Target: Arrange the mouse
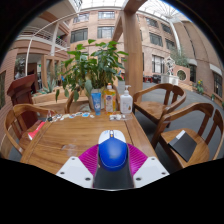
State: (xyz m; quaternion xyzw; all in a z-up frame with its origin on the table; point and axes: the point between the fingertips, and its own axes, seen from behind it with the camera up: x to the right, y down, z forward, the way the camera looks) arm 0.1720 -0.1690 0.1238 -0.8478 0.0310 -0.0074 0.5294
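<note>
A blue and white computer mouse (112, 151) sits between my fingers, its blue back facing me and its white front pointing away. My gripper (112, 158) is shut on the mouse, with the magenta pads (88, 158) pressed against both of its sides. The mouse is held above the near end of a wooden table (70, 135). The mouse's underside is hidden.
At the table's far end stand a potted plant (88, 65), a white pump bottle (126, 101) and small cartons (98, 100). Wooden chairs (158, 103) stand right and left. A dark notebook (184, 146) lies on the right chair. A building courtyard lies beyond.
</note>
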